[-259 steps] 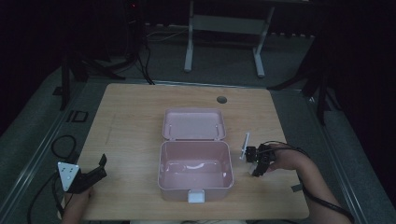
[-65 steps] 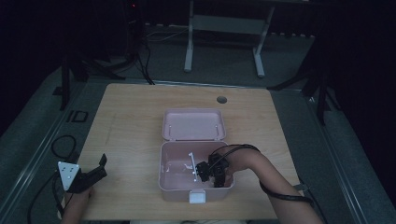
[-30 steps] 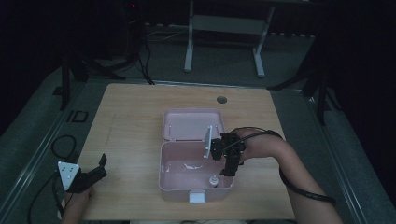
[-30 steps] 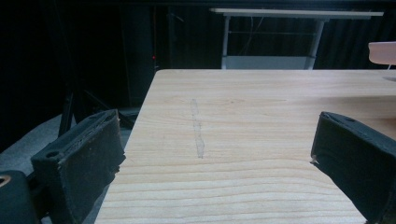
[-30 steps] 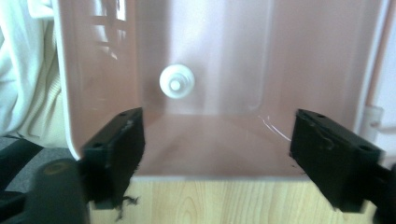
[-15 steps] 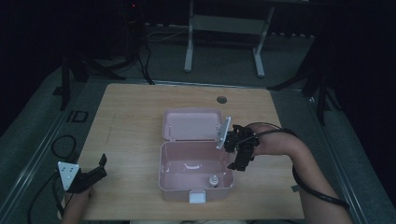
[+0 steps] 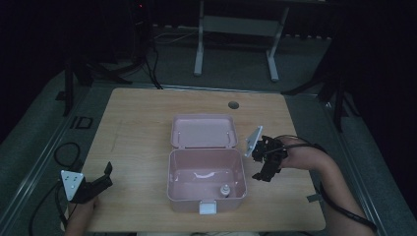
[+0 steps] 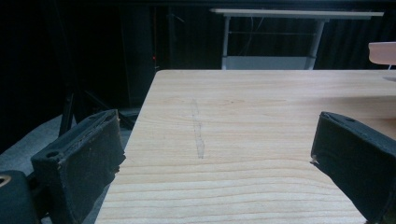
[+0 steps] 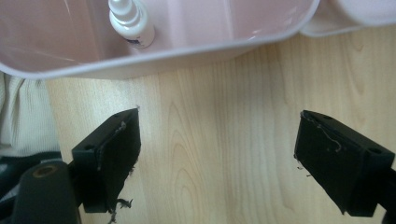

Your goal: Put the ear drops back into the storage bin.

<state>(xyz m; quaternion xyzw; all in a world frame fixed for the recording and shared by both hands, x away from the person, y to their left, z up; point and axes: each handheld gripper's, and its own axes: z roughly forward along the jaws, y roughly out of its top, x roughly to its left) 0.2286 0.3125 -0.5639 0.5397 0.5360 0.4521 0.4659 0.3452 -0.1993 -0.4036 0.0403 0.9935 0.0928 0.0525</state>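
At the table's (image 7: 137, 123) near left corner in the high view, the left gripper (image 7: 101, 179) is resting low with its grey plate up, pointing away from the person. Its own view is showing what the high view cannot: jaws spread wide over bare wood grain with nothing between them.

In the middle, the pink box (image 7: 206, 169) is sitting open, its lid lying flat behind it, a white latch at the front wall. A small white bottle (image 7: 224, 190) is standing upright inside, near the front right corner; the right gripper view is showing it closer, against the box's wall.

Just right of the box, the right gripper (image 7: 262, 173) is hovering over the table, tilted down toward the person, forearm reaching in from the lower right. Its jaws are gaping wide, empty, apart from the box.
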